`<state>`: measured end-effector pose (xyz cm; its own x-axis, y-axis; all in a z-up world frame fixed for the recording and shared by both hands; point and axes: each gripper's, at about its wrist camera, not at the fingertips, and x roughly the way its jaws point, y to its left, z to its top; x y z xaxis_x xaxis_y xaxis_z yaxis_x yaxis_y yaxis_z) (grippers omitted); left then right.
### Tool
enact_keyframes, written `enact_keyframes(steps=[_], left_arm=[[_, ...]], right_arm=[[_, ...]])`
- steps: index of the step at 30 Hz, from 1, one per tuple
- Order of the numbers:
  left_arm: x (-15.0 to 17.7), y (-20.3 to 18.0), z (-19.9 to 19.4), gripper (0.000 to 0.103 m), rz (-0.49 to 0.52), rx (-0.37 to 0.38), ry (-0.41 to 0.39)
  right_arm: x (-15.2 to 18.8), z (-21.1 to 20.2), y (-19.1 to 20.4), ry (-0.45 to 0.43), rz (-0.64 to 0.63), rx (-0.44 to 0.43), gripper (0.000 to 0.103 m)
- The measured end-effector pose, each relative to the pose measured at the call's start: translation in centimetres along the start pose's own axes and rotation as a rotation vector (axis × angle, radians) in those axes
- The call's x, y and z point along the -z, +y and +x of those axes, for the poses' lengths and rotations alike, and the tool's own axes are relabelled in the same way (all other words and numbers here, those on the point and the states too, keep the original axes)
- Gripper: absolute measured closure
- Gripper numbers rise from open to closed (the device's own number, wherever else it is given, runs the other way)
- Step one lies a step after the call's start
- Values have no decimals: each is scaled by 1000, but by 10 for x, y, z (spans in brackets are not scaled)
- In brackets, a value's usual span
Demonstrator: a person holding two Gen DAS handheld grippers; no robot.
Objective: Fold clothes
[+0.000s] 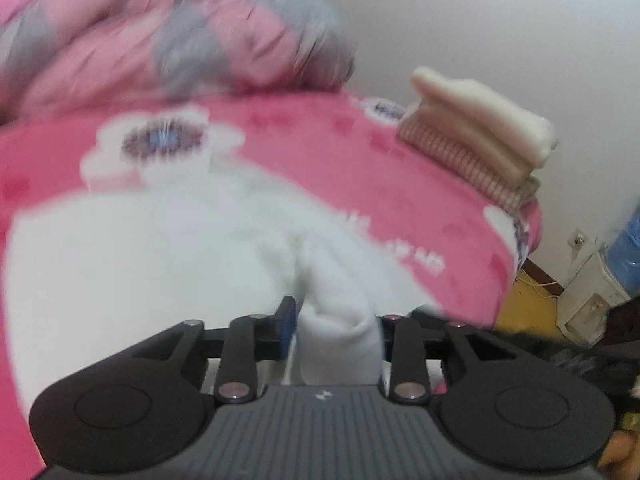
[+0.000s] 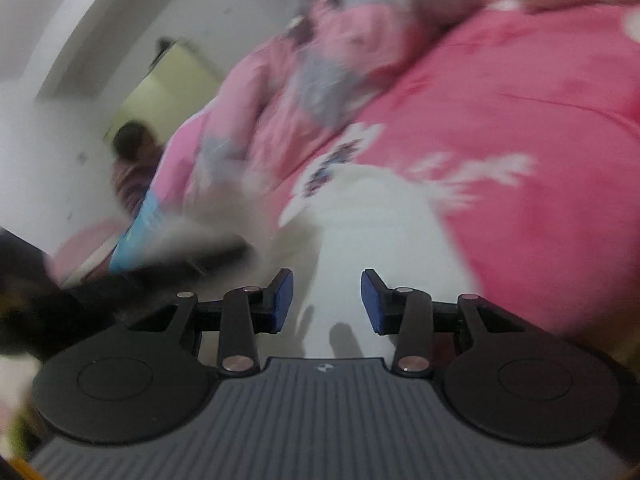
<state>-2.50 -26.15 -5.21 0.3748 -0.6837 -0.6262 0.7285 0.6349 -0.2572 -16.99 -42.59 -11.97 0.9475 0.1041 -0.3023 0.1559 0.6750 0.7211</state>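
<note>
White walls back a pink floral bed (image 1: pixel 320 152) — folded stack (image 1: pixel 480 136) upper right; left gripper (image 1: pixel 336 332) fingers grasp white garment (image 1: pixel 160 248), right gripper (image 2: pixel 326 300) fingers released.

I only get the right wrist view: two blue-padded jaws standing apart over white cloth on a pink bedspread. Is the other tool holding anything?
Observer: In the left wrist view, a bunched fold of the white garment sits between the jaws of the left gripper. I cannot tell whether they squeeze it.
Operator: Is anything folded already?
Observer: Yes. A stack of folded clothes, cream on top and striped beneath, rests at the far right corner of the pink bedspread.
</note>
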Motion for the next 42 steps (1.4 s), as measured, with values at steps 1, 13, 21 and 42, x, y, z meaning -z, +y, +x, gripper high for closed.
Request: enact_keyframes(steps=[1,13,21,42], left_arm=[[3,2,-4,51,-20,24,-26],[31,35,-101,21,-61,20,-184],[84,35,-132,22,70,-191,-124],[107,-3,-93,66,285,-477,-18]], right_arm=[[0,-2,-4,-5,22,-12,67],[-1,-18,-31,-15,248,-139,64],[4,-33,-8,45,240,-184,51],[-7,15,3,95,44,-28,93]])
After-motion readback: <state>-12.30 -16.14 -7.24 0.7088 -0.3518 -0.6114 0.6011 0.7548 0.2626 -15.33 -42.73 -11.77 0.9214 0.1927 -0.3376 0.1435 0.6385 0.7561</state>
